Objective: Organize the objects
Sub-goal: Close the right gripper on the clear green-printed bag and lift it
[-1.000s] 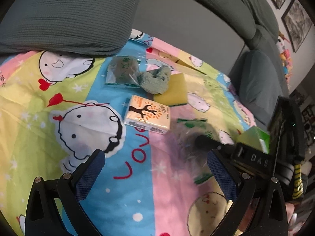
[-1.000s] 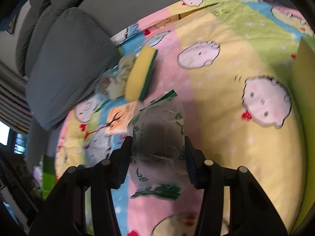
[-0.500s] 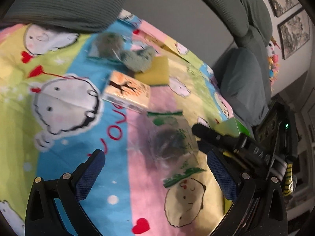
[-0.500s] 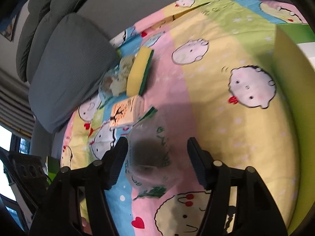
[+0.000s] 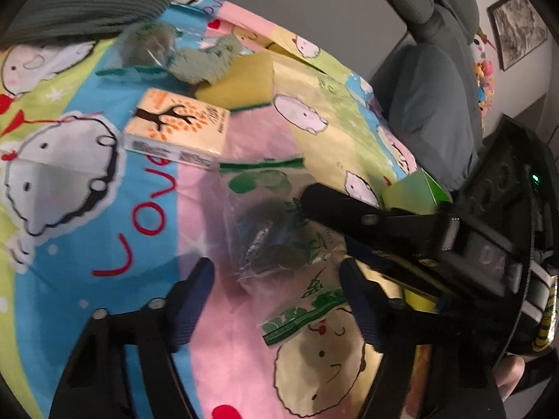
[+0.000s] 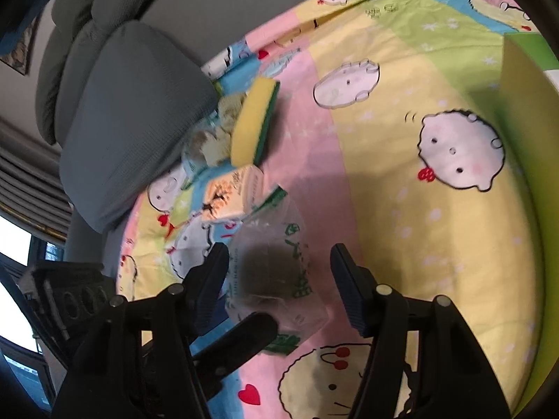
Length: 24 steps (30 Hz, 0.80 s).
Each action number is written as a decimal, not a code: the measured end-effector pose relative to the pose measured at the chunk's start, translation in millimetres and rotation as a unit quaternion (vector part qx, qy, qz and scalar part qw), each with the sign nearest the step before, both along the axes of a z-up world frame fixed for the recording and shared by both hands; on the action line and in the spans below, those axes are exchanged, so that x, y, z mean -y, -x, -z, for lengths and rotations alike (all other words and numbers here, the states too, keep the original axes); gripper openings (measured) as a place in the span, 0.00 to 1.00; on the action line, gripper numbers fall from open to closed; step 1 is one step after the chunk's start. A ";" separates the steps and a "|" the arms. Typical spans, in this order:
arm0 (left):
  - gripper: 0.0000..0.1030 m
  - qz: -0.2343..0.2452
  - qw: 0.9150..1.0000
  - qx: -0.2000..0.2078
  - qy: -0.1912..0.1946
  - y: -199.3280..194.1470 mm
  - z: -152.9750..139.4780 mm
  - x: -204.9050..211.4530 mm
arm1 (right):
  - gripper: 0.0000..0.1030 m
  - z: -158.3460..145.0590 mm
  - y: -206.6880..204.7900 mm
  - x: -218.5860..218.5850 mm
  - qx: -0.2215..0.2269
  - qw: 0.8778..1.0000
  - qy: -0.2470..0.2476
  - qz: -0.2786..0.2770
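Observation:
A clear plastic bag with green print and a dark scrubber inside (image 5: pixel 272 241) lies on the cartoon bedsheet (image 5: pixel 115 216). My left gripper (image 5: pixel 277 293) straddles its near end, jaws closing, and the left pad stands clear of the bag. In the right wrist view the same bag (image 6: pixel 269 265) lies between the jaws of my right gripper (image 6: pixel 279 276), which are closing slightly, with a gap at the right pad. One of the right gripper's fingers (image 5: pixel 332 206) reaches over the bag's far side. One of the left gripper's fingers (image 6: pixel 244 331) crosses its near end.
Beyond the bag lie an orange-tree tissue pack (image 5: pixel 178 132), a yellow-and-green sponge (image 5: pixel 241 87), a green cloth (image 5: pixel 206 59) and a second bagged scrubber (image 5: pixel 146 45). A green box (image 6: pixel 524 104) stands on the right. Grey cushions (image 6: pixel 122 104) border the sheet.
The left gripper moved in over the bag and its jaws narrowed a lot. The right gripper's jaws, pressed on the bag a second ago, widened and the bag now rests on the sheet.

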<state>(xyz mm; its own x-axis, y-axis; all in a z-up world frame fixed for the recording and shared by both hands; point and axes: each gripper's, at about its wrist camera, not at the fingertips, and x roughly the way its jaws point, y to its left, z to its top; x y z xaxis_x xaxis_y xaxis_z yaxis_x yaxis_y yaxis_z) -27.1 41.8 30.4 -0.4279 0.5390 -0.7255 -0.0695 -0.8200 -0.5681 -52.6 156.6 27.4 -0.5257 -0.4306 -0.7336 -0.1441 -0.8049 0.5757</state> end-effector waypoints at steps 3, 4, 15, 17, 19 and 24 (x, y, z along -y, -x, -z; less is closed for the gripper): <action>0.56 0.006 1.000 -0.010 0.010 -1.9 -3.5 -5.3 | 0.52 9.4 4.3 3.6 0.011 1.000 0.011 -0.014; 0.55 0.008 1.000 -0.015 0.015 -2.9 -5.5 -6.5 | 0.51 9.9 4.3 4.1 0.010 1.000 0.014 -0.016; 0.55 0.028 0.991 -0.115 0.054 -26.2 -58.8 -36.1 | 0.50 -30.3 -23.7 -11.7 -0.070 0.997 0.022 0.004; 0.55 0.038 0.988 -0.137 0.064 -31.7 -72.0 -47.3 | 0.51 -43.0 -33.8 -18.4 -0.093 0.995 0.018 0.014; 0.55 0.046 0.984 -0.155 0.069 -35.3 -81.3 -56.7 | 0.51 -54.4 -44.0 -25.6 -0.112 0.993 0.009 0.024; 0.55 0.077 0.975 -0.195 0.074 -41.4 -102.8 -88.4 | 0.52 -75.9 -68.4 -50.6 -0.153 0.987 0.007 0.053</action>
